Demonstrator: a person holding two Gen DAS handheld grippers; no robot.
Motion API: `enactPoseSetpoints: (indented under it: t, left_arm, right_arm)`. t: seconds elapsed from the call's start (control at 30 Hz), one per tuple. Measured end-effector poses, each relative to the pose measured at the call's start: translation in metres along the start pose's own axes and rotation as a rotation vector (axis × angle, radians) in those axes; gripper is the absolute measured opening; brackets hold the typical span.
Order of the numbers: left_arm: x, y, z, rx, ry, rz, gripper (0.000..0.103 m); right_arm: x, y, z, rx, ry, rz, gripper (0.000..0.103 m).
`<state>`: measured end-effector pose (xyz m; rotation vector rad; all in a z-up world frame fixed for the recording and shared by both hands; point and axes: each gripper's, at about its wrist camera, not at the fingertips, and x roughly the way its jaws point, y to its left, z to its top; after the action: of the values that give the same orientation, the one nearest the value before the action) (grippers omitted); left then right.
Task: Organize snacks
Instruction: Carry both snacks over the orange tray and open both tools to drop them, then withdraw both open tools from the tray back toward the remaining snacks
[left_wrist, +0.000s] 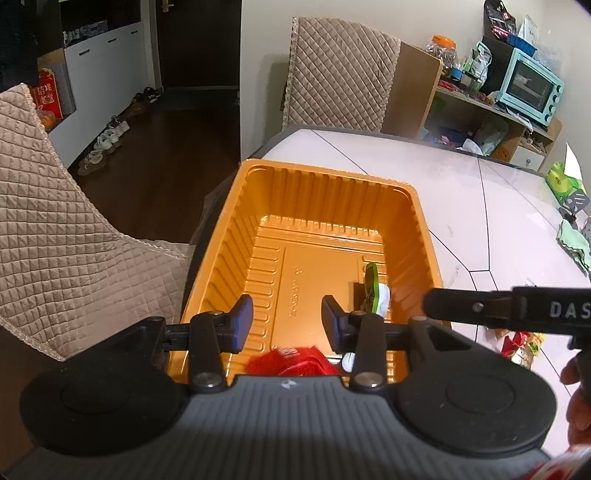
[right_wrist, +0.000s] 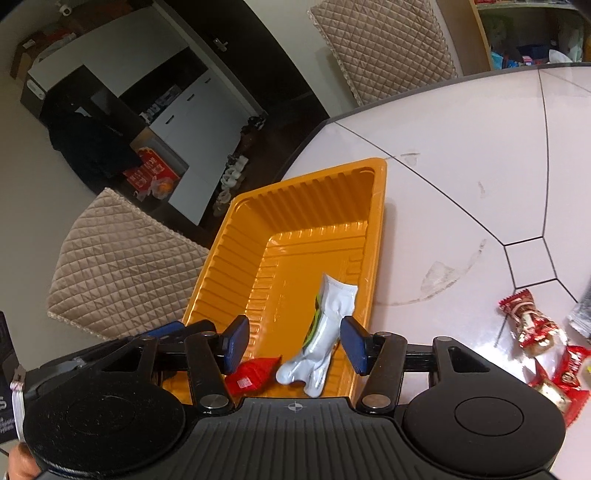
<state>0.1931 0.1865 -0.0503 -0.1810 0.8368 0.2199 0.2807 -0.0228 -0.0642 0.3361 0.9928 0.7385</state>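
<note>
Both grippers — left gripper (left_wrist: 287, 317) and right gripper (right_wrist: 293, 343) — have fingers wide, holding nothing, over the orange tray (right_wrist: 380, 221) at the bench (right_wrist: 461, 166) edge, lower centre. The white packet (right_wrist: 325, 332) and red packet (right_wrist: 255, 374) lie inside; loose sweets (right_wrist: 532, 328) wait lower right. Risk: a nudge could tip the light tray off the edge.

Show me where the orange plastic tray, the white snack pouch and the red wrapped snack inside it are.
Orange ribbed plastic tray (right_wrist: 295, 206): right wrist view, on its far inner wall.
White crinkled snack pouch (right_wrist: 332, 314): right wrist view, on its middle.
Red wrapped snack in the tray (right_wrist: 253, 374): right wrist view, on its visible face.
</note>
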Motion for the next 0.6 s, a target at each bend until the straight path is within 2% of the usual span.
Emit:
enactPoseSetpoints:
  t: [0.3, 0.6]
  left_arm:
    - [-0.041, -0.012, -0.026, 0.011, -0.003, -0.003, 0.037]
    - [-0.077, -0.038, -0.057, 0.043, -0.005, -0.043, 0.037]
  right_arm:
    - [-0.041, -0.005, -0.029, -0.052, -0.002, 0.004, 0.055]
    - [-0.091, -0.018, -0.072, -0.089, -0.013, -0.051, 0.055]
